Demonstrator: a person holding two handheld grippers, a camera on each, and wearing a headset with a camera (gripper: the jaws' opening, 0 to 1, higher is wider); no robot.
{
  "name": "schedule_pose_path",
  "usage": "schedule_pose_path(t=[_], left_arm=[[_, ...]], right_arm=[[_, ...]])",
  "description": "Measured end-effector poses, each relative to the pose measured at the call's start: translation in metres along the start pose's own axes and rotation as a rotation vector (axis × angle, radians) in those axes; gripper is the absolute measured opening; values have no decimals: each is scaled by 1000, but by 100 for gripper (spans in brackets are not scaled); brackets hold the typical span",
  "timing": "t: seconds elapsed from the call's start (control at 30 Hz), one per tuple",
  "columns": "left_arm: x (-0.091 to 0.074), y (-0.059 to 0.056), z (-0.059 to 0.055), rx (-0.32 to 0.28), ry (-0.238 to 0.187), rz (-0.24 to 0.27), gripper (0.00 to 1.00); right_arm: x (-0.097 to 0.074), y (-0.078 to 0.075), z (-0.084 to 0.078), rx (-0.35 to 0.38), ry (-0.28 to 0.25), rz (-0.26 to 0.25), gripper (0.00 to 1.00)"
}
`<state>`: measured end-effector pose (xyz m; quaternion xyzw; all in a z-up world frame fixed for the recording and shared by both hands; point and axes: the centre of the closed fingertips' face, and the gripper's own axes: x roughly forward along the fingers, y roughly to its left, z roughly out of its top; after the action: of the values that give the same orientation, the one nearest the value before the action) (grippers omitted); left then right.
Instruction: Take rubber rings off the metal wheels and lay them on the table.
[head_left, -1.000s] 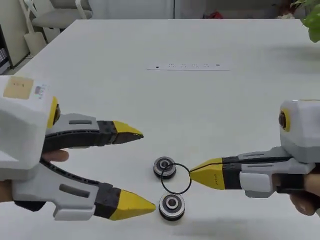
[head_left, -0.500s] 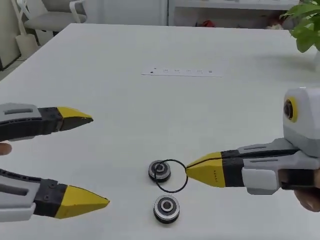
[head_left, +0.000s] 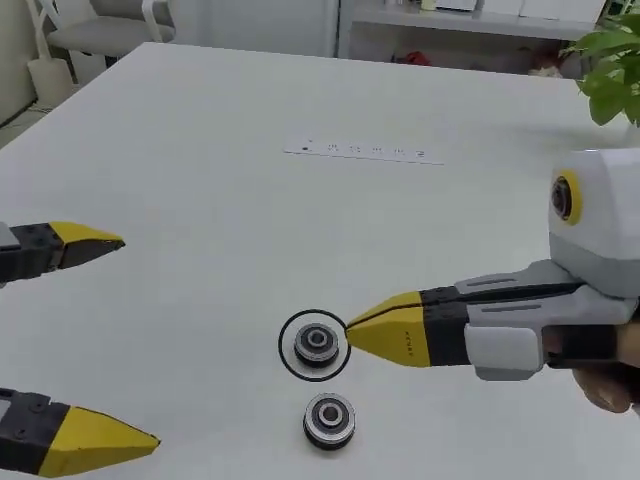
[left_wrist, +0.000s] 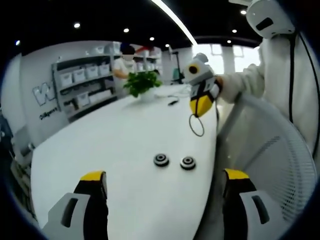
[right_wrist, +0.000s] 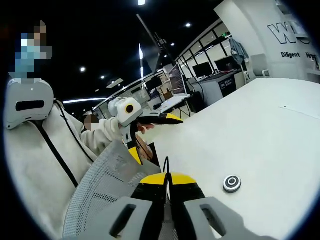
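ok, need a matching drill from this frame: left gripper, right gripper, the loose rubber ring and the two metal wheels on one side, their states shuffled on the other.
Things
A. left gripper
B. right gripper
C. rubber ring
D. metal wheels

States
1. lying close together on the table
2. open wide, nothing between its jaws
3. hanging in the air, pinched at its edge (clear in the left gripper view)
4. shut on something thin

Pairs: A-2, B-4, C-3, D-1
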<state>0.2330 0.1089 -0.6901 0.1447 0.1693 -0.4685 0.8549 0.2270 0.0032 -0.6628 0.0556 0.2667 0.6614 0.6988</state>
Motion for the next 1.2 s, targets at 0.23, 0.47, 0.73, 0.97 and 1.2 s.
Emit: schedule_pose_path(t=[0.23, 0.47, 0.73, 0.97, 1.2], left_arm=[[-5, 1, -12, -36, -2, 20, 100], [-9, 3, -19, -56, -10, 39, 100], [-12, 6, -26, -64, -8, 49, 100], [-14, 9, -29, -74, -14, 49, 100], [-16, 11, -32, -83, -21, 43, 100]], right_arm=[[13, 2, 0, -7, 33, 17, 0], [27, 0, -3, -4, 62, 29, 0], [39, -7, -8, 1, 92, 28, 0], [53, -23, -24, 11, 164, 11, 0], [64, -36, -42, 23, 235, -1, 0]])
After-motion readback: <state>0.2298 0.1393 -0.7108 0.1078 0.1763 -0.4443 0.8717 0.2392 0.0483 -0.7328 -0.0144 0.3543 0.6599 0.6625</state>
